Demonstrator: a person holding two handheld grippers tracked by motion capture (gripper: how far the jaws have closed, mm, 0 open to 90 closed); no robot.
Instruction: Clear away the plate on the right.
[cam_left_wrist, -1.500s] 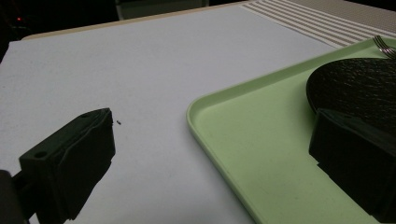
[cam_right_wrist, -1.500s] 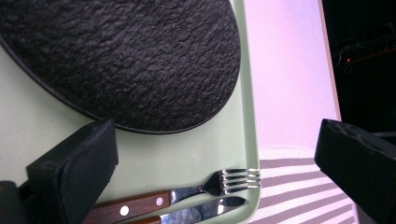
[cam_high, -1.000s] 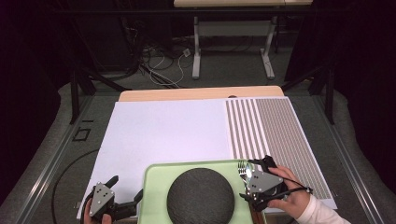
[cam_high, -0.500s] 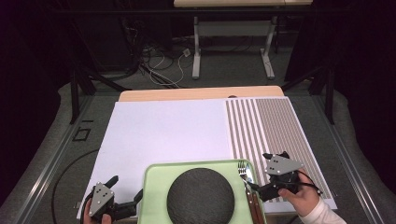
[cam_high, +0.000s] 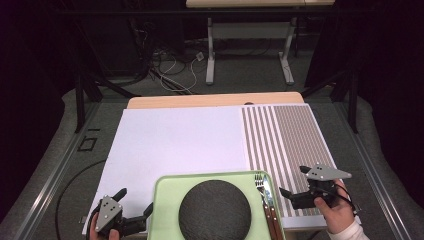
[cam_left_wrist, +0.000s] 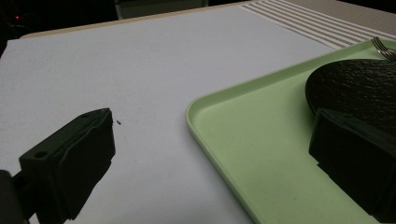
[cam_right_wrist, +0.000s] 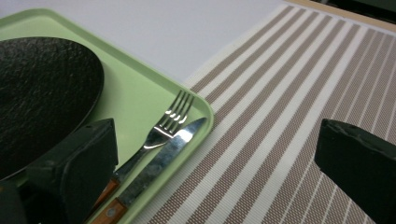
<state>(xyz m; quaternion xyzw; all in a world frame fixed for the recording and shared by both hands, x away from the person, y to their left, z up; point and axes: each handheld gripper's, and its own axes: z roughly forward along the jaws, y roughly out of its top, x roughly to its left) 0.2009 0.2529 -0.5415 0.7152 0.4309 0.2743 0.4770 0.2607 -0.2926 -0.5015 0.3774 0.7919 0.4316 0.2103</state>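
Observation:
A light green tray (cam_high: 167, 200) sits at the table's near edge with a round black plate (cam_high: 214, 210) on it. A fork (cam_high: 260, 181) and a wooden-handled knife (cam_high: 268, 202) lie side by side along the tray's right rim. My left gripper (cam_high: 136, 199) is open at the tray's left corner; in the left gripper view the tray rim (cam_left_wrist: 219, 135) and plate (cam_left_wrist: 359, 84) lie ahead between its jaws (cam_left_wrist: 210, 158). My right gripper (cam_high: 292, 180) is open over the striped mat, right of the cutlery. Its view shows the fork (cam_right_wrist: 169, 120) and knife (cam_right_wrist: 163, 156).
A white mat (cam_high: 175, 140) covers the left and middle of the table, and a brown-striped placemat (cam_high: 285, 135) covers the right. A strip of bare wooden table (cam_high: 215, 100) shows at the far edge. Beyond it are table legs and cables on the floor.
My right gripper has drawn back to the right, away from the fork and knife, and now hovers over the striped placemat. The left gripper has stayed put.

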